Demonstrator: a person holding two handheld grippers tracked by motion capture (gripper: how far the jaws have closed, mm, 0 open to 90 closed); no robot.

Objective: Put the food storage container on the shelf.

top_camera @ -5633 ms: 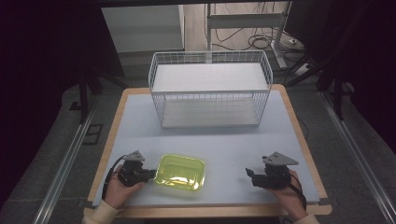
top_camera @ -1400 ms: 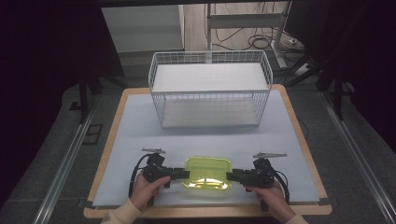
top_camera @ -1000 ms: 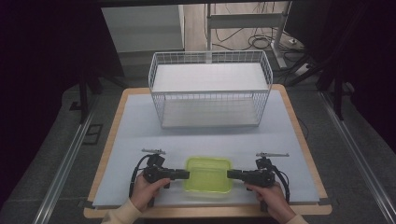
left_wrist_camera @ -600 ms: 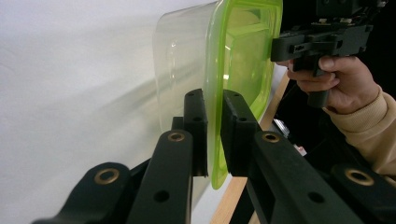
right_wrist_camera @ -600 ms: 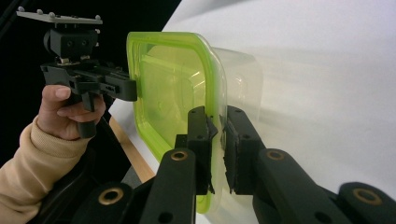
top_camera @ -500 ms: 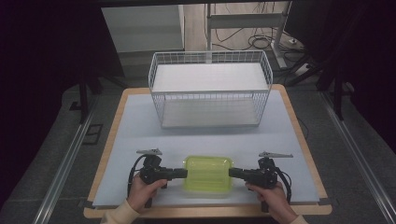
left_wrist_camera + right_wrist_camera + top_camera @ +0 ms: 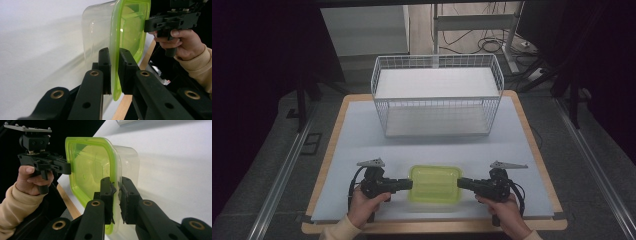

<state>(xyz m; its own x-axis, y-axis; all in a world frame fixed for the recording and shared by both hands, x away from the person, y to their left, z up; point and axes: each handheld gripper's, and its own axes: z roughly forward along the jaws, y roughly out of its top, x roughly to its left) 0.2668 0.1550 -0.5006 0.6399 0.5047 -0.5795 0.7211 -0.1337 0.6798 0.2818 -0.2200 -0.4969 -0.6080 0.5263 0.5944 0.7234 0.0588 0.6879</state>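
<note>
A clear plastic container with a lime-green lid (image 7: pixel 435 183) is at the front middle of the table, lid up, held from both ends. My left gripper (image 7: pixel 409 184) is shut on the green lid rim (image 7: pixel 114 75) at its left end. My right gripper (image 7: pixel 460 183) is shut on the rim (image 7: pixel 115 202) at its right end. The left gripper view looks along the container (image 7: pixel 125 30) to the right gripper (image 7: pixel 172 21) in a hand. The right gripper view looks along the container (image 7: pixel 92 170) to the left gripper (image 7: pixel 45 161). Whether the container touches the table, I cannot tell.
A white wire basket (image 7: pixel 437 95) stands at the back middle of the table, its open top up. The table (image 7: pixel 357 145) has a pale blue-grey surface with a wooden edge. Dark floor and metal rails lie on both sides.
Several seconds ago the container lay front left with both grippers off it. Over the last second both grippers stay shut on its ends and it has shifted slightly away from the front edge.
</note>
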